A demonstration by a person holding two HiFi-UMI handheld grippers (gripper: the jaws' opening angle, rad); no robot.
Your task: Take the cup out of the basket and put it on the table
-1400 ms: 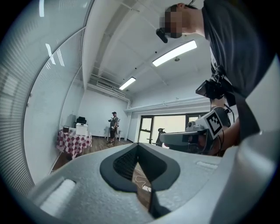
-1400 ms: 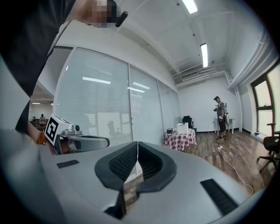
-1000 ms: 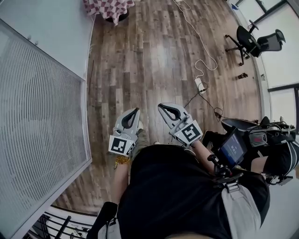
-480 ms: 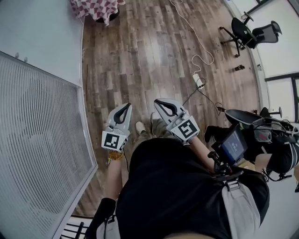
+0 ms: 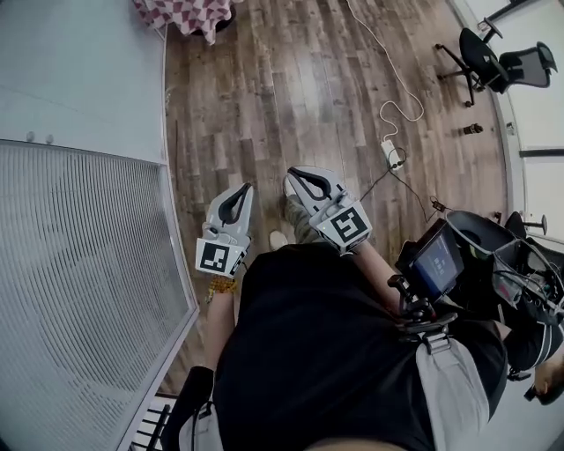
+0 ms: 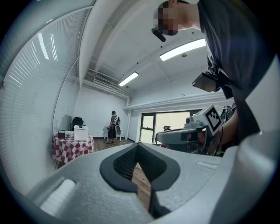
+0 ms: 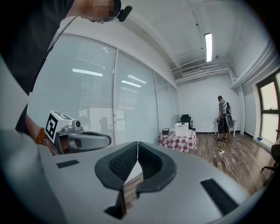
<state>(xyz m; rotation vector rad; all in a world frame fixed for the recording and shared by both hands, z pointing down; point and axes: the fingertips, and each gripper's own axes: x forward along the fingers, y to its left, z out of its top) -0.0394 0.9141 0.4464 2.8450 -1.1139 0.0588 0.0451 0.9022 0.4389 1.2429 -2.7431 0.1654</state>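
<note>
Far across the room stands a table with a red-and-white checked cloth (image 7: 180, 141), also in the head view (image 5: 187, 12) and the left gripper view (image 6: 71, 146). A white basket (image 7: 181, 129) sits on it, seen again as a white basket (image 6: 80, 132) from the left. No cup shows at this distance. My left gripper (image 5: 244, 188) and right gripper (image 5: 293, 173) are held side by side in front of the person's body, over the wooden floor. The jaws of both are shut with nothing between them, as the left gripper (image 6: 138, 145) and right gripper (image 7: 137, 144) views show.
A glass wall with white blinds (image 5: 79, 282) runs along the left. A white cable with a power strip (image 5: 391, 151) lies on the floor to the right, and an office chair (image 5: 493, 62) stands beyond it. A small dark box (image 7: 166, 131) sits beside the basket. Another person (image 7: 224, 114) stands at the far end.
The head view has shifted slightly as the person moves over the floor. Both grippers stay shut and held in front of the body, side by side.
</note>
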